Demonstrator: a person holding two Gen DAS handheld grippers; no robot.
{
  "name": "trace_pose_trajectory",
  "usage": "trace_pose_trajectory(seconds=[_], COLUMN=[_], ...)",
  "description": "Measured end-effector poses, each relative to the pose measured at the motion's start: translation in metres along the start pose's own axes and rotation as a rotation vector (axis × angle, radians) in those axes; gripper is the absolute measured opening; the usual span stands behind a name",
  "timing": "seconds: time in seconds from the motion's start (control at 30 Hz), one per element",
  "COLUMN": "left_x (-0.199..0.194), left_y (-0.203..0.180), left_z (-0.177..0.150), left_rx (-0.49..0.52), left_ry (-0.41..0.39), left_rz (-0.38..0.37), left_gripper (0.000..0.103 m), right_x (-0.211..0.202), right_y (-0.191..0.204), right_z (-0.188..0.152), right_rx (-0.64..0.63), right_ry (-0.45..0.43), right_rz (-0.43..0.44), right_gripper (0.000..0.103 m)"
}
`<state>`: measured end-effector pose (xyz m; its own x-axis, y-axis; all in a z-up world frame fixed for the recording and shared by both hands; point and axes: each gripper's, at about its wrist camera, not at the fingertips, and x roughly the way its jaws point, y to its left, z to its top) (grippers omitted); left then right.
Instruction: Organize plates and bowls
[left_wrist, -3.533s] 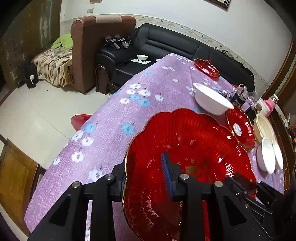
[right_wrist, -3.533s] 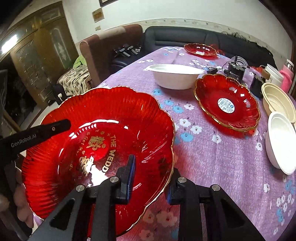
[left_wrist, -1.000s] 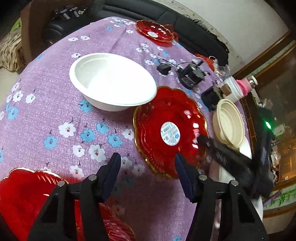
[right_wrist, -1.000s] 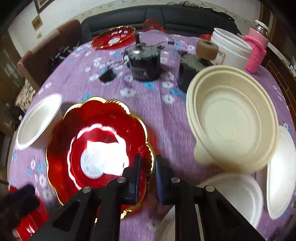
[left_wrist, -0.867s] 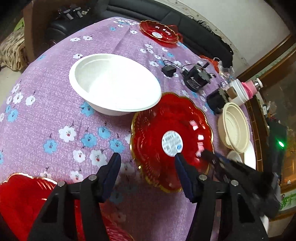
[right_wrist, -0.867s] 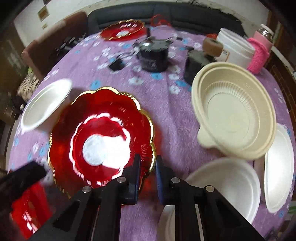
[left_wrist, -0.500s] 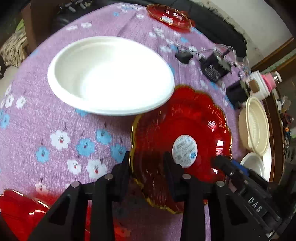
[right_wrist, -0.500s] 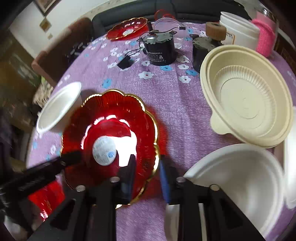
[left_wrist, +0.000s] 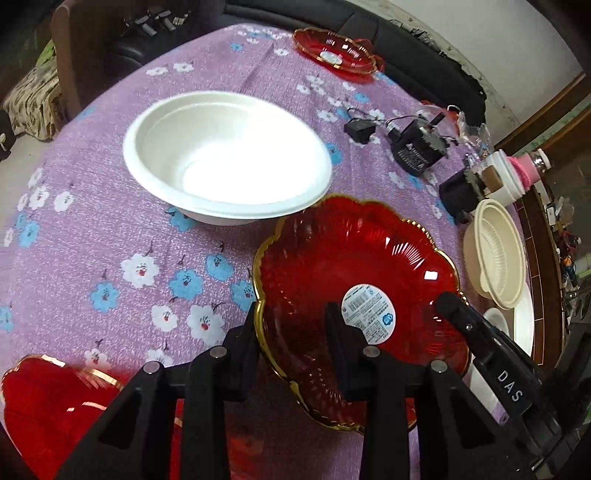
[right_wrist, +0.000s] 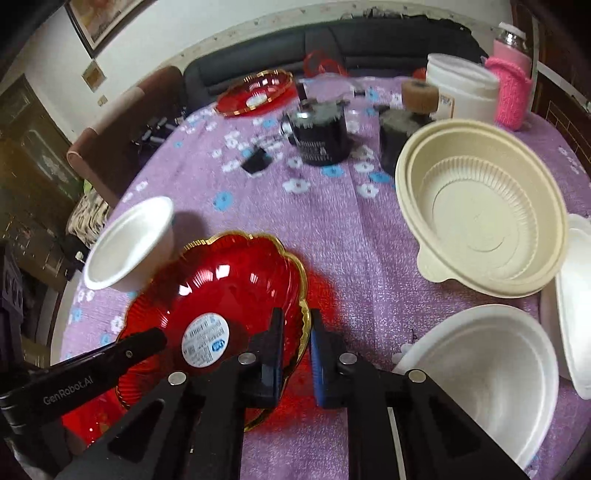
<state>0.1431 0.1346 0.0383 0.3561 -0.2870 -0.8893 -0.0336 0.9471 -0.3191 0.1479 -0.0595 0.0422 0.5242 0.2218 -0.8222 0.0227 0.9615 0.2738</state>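
A red scalloped plate with a gold rim and a white sticker (left_wrist: 354, 280) (right_wrist: 221, 295) is lifted and tilted above the purple flowered tablecloth (left_wrist: 110, 229). My left gripper (left_wrist: 291, 325) is shut on its near left rim, one finger inside and one outside. My right gripper (right_wrist: 297, 332) is shut on its opposite rim. A white bowl (left_wrist: 225, 158) (right_wrist: 129, 240) sits just behind it. Another red plate (left_wrist: 48, 406) lies at the lower left. A third red plate (left_wrist: 332, 51) (right_wrist: 255, 92) lies at the far edge.
A cream bowl (right_wrist: 480, 218) (left_wrist: 495, 251), white bowls (right_wrist: 480, 376) and a white plate (right_wrist: 576, 306) sit to the right. Black power adapters (right_wrist: 317, 133) (left_wrist: 417, 147), a white tub (right_wrist: 461, 88) and a pink bottle (right_wrist: 511, 88) stand behind. A black sofa (right_wrist: 332, 37) lies beyond.
Both grippers left the large red plate, moved to the stickered red plate and closed on its opposite rims. The plate has come up and tilted.
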Motion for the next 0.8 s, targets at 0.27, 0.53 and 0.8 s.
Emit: trace_pose_trajectory(seconds=[0.27, 0.53, 0.8], left_x=[-0.044, -0.096, -0.132], left_y=[0.011, 0.035, 0.066], left_z=[-0.023, -0.057, -0.092], left_rx=[-0.004, -0.027, -0.059], left_ry=[-0.08, -0.184, -0.242], left_rz=[-0.069, -0.096, -0.109], left_gripper=[0.032, 0.032, 0.032], right_x=[-0.043, -0.081, -0.103], right_y=[0.011, 0.039, 0.071], right_z=[-0.019, -0.045, -0.073], right_rx=[0.008, -0.025, -0.068], right_ry=[-0.073, -0.123, -0.144], right_rz=[0.066, 0.125, 0.166], right_gripper=[0.014, 0.014, 0.014])
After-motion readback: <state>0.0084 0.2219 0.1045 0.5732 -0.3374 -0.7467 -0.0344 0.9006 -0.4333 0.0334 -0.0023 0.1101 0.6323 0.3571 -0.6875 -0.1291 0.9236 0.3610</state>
